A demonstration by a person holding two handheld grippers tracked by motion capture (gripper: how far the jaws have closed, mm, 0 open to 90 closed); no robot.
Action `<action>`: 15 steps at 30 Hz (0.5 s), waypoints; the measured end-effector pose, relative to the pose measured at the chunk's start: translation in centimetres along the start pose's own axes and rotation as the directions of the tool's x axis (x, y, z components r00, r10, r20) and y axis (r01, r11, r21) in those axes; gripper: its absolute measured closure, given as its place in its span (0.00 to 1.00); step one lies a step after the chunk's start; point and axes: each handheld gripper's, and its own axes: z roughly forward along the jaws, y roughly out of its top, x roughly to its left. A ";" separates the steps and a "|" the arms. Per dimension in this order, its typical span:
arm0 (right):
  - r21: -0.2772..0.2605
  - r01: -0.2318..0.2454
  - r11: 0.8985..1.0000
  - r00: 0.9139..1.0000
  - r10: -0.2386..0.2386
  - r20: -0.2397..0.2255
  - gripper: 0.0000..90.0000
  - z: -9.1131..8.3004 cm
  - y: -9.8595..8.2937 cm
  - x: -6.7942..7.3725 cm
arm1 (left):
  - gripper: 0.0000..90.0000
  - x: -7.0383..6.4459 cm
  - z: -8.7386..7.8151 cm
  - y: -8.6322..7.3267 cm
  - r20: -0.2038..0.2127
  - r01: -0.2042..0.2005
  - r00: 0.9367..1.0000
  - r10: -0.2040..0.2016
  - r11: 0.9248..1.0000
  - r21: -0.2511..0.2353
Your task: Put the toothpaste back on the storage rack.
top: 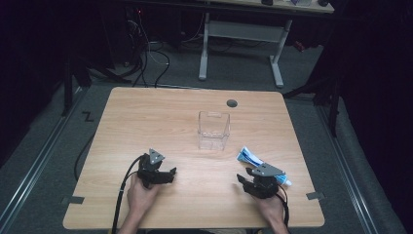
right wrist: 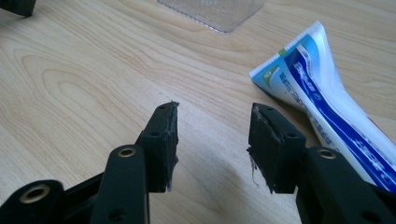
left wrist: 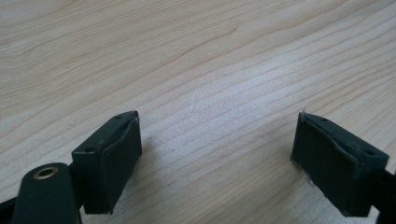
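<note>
We find a white-and-blue toothpaste tube [right wrist: 327,100] lying flat just right of our empty, part-open right claw [right wrist: 212,140]; left claw [left wrist: 215,158] wide open, empty.

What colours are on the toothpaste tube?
White with blue stripes and a little green, clearest in the right gripper view: toothpaste tube.

Right gripper [right wrist: 212,144] hovering low over the wooden table [right wrist: 84,79], black fingers [right wrist: 163,140] standing apart with nothing between them, toothpaste tube [right wrist: 322,102] lying just beside the right-hand finger, clear plastic box [right wrist: 215,11] sitting farther off.
</note>
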 end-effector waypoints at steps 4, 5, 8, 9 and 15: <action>-0.001 -0.012 1.000 1.000 0.012 0.007 0.58 -0.3 -0.3 -0.2 | 0.18 0.0 0.0 0.0 0.000 0.000 1.000 0.000 1.000 0.000; -0.004 -0.011 1.000 1.000 0.011 0.009 0.58 -0.4 -0.4 -0.3 | 0.18 0.0 0.0 0.0 0.000 0.000 1.000 0.000 1.000 0.000; -0.012 -0.021 1.000 1.000 0.022 0.022 0.58 -0.9 -0.8 -0.5 | 0.18 0.0 0.0 0.0 0.000 0.000 1.000 0.000 1.000 0.000; -0.015 -0.026 1.000 0.999 0.026 0.024 0.58 -1.1 -0.9 -0.6 | 0.18 0.0 0.0 0.0 0.000 0.000 1.000 0.000 1.000 0.000; -0.020 -0.043 0.999 0.998 0.044 0.046 0.58 -1.9 -1.3 -1.1 | 0.18 0.0 0.0 0.0 0.000 0.000 1.000 0.000 1.000 0.000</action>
